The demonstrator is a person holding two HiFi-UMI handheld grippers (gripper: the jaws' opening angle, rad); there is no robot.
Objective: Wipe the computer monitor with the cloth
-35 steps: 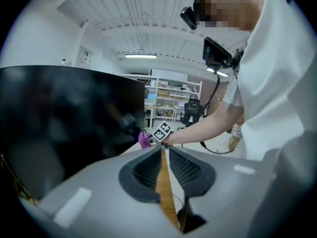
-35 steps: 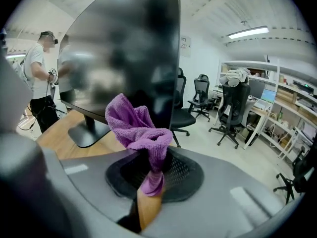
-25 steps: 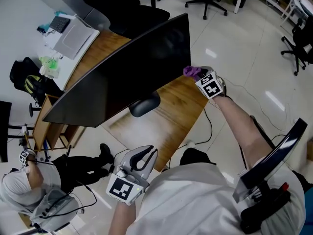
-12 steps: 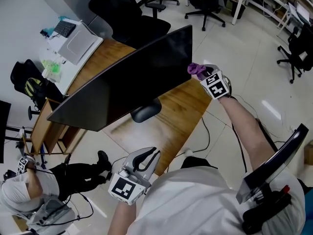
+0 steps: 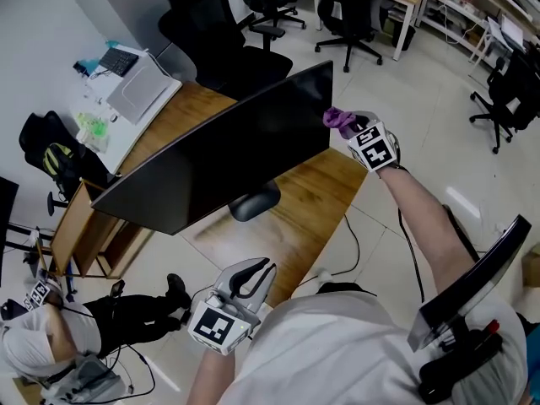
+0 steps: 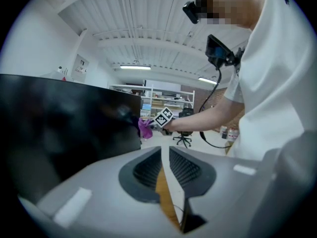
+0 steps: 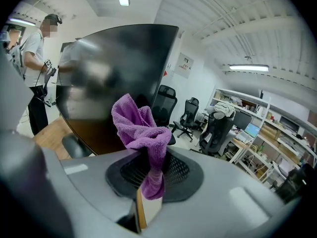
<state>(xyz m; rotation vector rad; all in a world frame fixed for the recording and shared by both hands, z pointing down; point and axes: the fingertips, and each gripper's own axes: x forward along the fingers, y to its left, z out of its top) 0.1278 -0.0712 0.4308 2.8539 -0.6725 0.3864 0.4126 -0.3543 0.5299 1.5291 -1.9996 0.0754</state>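
The wide black curved monitor (image 5: pixel 228 154) stands on a wooden desk (image 5: pixel 316 197). My right gripper (image 5: pixel 358 130) is shut on a crumpled purple cloth (image 5: pixel 339 120), and the cloth touches the monitor's right edge a little below mid-height. In the right gripper view the cloth (image 7: pixel 139 128) bulges out of the right gripper (image 7: pixel 151 176), with the dark screen (image 7: pixel 114 73) just beyond it. My left gripper (image 5: pixel 250 275) hangs low, close to my body and off the desk's front edge, shut and holding nothing. From the left gripper (image 6: pixel 165 152) I see the screen (image 6: pixel 59 128) and the far cloth (image 6: pixel 145 128).
The monitor's dark oval base (image 5: pixel 255 199) rests mid-desk. A white laptop box (image 5: pixel 139 78) lies at the desk's far end, and a black bag (image 5: pixel 51 150) sits beside it. Office chairs (image 5: pixel 211 24) stand behind the desk. Another person (image 5: pixel 46 340) stands at lower left.
My right gripper has carried the cloth a little way up the monitor's right edge from its lower corner. The left gripper has hardly moved.
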